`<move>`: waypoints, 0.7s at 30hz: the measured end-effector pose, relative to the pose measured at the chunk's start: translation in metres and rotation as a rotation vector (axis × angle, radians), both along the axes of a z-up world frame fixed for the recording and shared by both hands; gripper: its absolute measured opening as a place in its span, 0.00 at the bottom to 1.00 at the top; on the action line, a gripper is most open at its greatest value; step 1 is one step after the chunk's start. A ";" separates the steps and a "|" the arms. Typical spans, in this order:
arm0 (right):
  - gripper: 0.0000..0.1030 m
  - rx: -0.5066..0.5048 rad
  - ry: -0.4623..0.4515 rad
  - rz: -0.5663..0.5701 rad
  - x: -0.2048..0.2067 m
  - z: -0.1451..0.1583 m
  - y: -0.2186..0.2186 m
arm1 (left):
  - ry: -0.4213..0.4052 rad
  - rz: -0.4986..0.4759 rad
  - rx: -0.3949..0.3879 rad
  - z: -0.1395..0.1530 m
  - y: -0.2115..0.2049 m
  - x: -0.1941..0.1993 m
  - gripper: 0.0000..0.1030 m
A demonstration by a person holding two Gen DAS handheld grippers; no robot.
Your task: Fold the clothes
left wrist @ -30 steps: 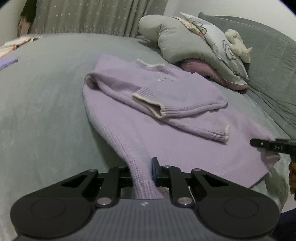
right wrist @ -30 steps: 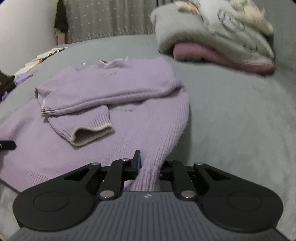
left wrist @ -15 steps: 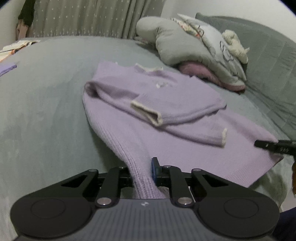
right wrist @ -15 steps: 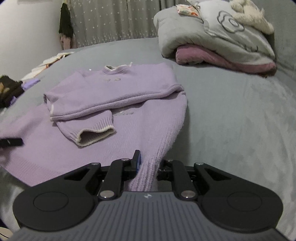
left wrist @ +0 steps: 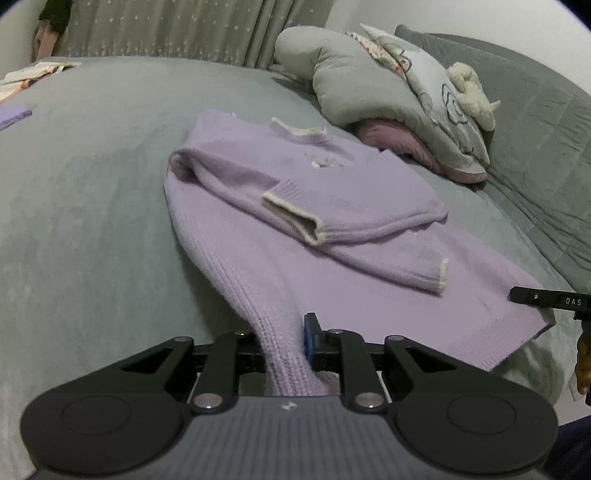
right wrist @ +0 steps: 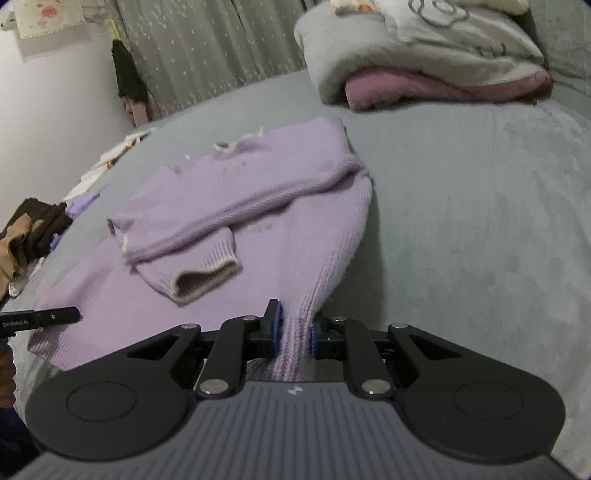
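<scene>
Folding in hand: lilac sweater [left wrist: 332, 192] flat on grey bed [left wrist: 92, 177], sleeves crossed. Left gripper [left wrist: 284, 343] and right gripper [right wrist: 295, 332] each pinch a hem corner. Next, likely: carry hem toward collar [left wrist: 299, 131], evenly.

Big grey bedspread [left wrist: 92, 177] fills most of the scene. Far right there's a heap of grey bedding [left wrist: 354, 88] stacked on a pink blanket [left wrist: 399, 142], with a cream plush toy [left wrist: 471, 92] perched on top. Dotted grey curtain [left wrist: 177, 29] along the back, dark brown clothes [right wrist: 26, 236] bunched at the left edge.
</scene>
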State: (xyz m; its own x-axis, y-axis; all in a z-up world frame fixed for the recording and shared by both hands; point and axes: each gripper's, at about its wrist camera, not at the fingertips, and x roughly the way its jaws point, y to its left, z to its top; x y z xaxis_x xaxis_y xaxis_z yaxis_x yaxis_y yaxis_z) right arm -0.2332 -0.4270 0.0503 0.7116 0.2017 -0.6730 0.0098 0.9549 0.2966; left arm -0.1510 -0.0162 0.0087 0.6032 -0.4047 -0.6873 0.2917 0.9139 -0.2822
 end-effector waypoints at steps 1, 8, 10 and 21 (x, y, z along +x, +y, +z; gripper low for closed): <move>0.22 0.016 0.012 -0.005 0.000 -0.003 -0.003 | 0.010 0.003 0.001 -0.004 0.000 0.000 0.19; 0.35 0.239 0.063 -0.083 -0.007 -0.021 -0.043 | 0.026 -0.013 -0.014 -0.013 0.000 0.000 0.35; 0.41 0.281 0.078 -0.102 -0.009 -0.029 -0.050 | 0.026 -0.026 -0.014 -0.015 -0.002 -0.001 0.42; 0.45 0.431 0.069 0.005 -0.013 -0.057 -0.037 | 0.052 -0.150 -0.111 -0.009 -0.021 0.003 0.58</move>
